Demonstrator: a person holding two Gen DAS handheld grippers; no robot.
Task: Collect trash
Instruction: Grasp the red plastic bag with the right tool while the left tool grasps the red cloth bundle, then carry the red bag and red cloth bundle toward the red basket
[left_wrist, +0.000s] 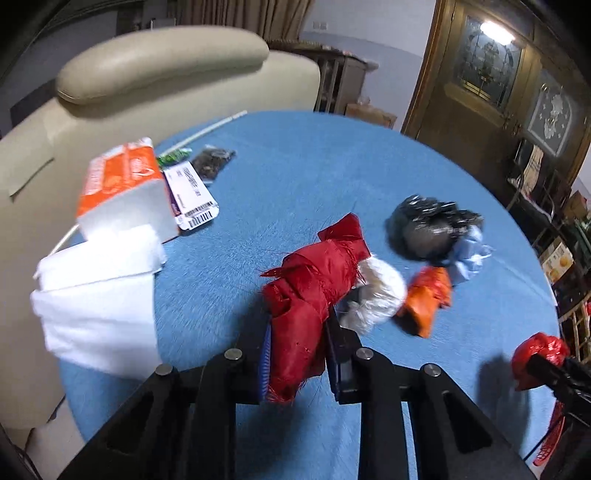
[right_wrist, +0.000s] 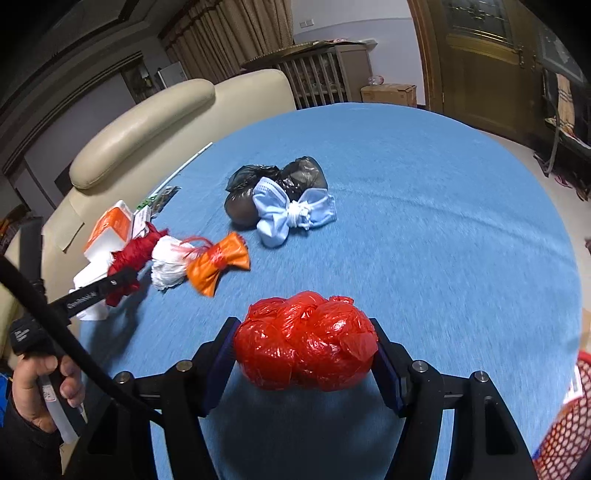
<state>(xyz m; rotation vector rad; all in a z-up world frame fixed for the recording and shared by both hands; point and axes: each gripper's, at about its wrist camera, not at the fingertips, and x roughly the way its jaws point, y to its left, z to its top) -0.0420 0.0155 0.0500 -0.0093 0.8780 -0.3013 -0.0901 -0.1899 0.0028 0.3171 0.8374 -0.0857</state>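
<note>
Red plastic wad (right_wrist: 306, 340) clamped in my R gripper (right_wrist: 305, 354), red cloth (left_wrist: 308, 306) pinched in L gripper (left_wrist: 297, 354), both just above bench (right_wrist: 443, 221); neither binned yet, w/ white wad (left_wrist: 376, 295), orange bag (left_wrist: 428, 299), mask (right_wrist: 291, 214), black bag (right_wrist: 273, 184) left.

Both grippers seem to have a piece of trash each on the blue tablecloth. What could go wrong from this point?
The left gripper pinches only the end of the dark red cloth bundle; its frayed threads lie against the white wad, which might drag along.

The right gripper holds the slick red plastic bag ball by its sides; the crinkled film could squirm out on the way to the red mesh basket.
</note>
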